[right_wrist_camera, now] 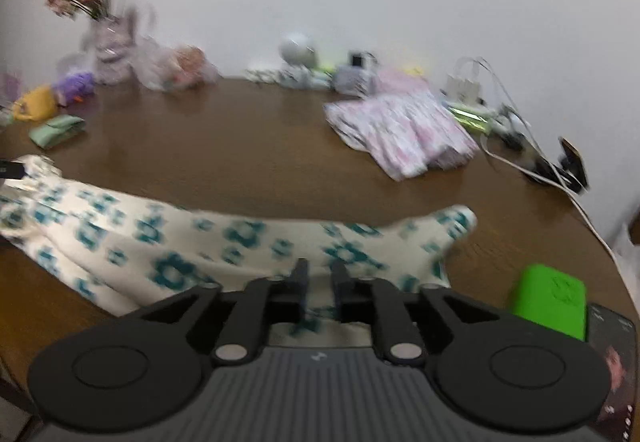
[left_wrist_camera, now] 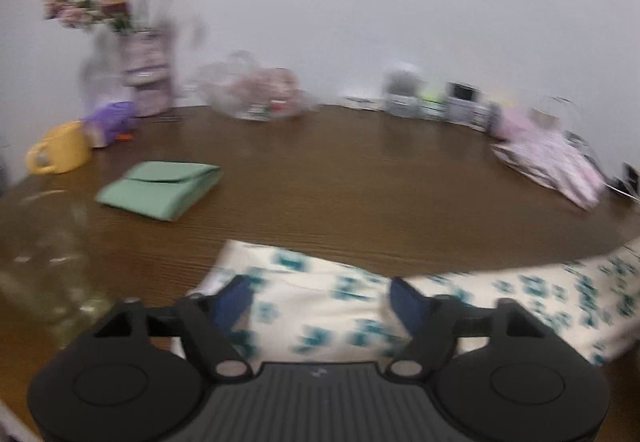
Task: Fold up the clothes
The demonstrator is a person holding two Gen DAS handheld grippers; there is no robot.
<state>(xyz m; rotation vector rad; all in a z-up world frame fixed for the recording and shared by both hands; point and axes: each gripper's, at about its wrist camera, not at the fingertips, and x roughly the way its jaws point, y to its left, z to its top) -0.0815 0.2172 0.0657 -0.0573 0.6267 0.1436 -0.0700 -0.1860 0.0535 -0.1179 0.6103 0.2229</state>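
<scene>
Cream teal-print garment lay stretched across table, unfolded. Green cloth already folded; pink garment apparently waiting. Left gripper spread wide over cloth; right gripper pinched on garment edge.

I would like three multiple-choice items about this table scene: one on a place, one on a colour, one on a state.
1. Where is the folded green cloth?
A. beside the yellow mug
B. on the pink garment
C. in a hand-held gripper

2. What colour is the pattern on the white garment?
A. red
B. teal
C. black

3. How does the left hand-held gripper stand?
A. open
B. shut on the mug
C. out of view

Key: 1 A, it lies on the table near the yellow mug. 2 B, teal blotches cover it. 3 A, its fingers are wide apart over the garment.
</scene>
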